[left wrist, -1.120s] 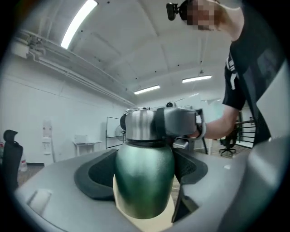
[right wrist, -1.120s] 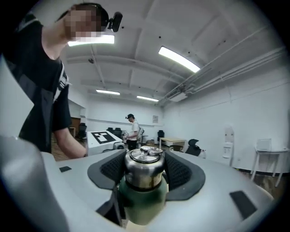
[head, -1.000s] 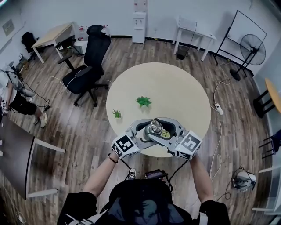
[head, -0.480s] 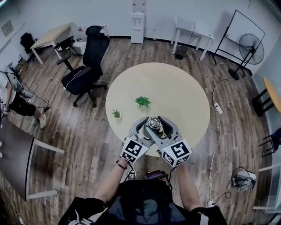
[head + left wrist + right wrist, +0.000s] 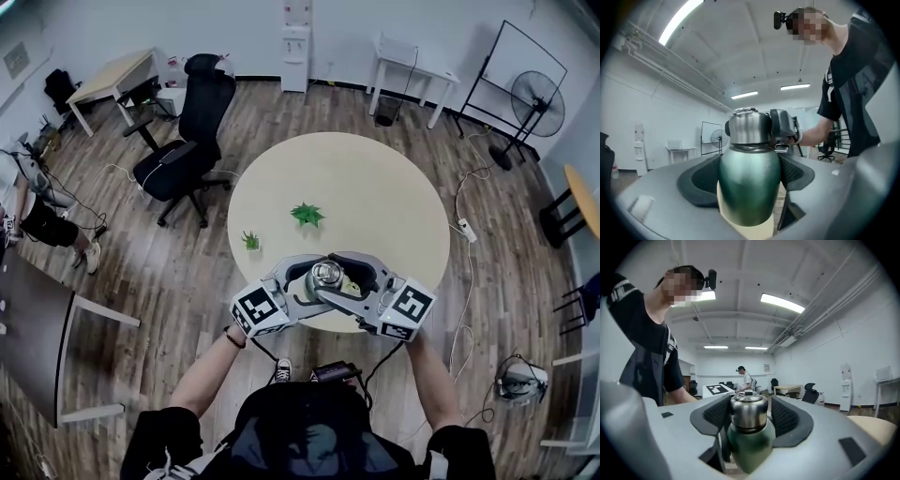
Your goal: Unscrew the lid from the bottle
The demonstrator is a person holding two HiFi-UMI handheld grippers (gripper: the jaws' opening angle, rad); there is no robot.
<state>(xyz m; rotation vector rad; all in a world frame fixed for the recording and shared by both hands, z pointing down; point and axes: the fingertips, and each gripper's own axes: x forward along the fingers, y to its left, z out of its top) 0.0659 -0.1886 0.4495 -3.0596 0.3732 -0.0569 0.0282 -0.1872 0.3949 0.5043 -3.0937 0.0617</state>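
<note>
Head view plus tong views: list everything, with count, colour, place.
table: 1, beige, room centre
bottle: 1, green, above table's near edge
lid: 1, steel, on bottle
plants: 2, green, on table
chair: 1, black, left of table
fan: 1, black, far right
dispenser: 1, white, far wall
bystander: 1, dark shorts, left edge
left tongs: 1, grey, shut on bottle
right tongs: 1, grey, shut on lid

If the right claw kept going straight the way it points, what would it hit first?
The steel lid of the green bottle. The right claw grips it between its jaws, so pushing on would drive that lid deeper in, probably at once; the gap behind is unclear.
</note>
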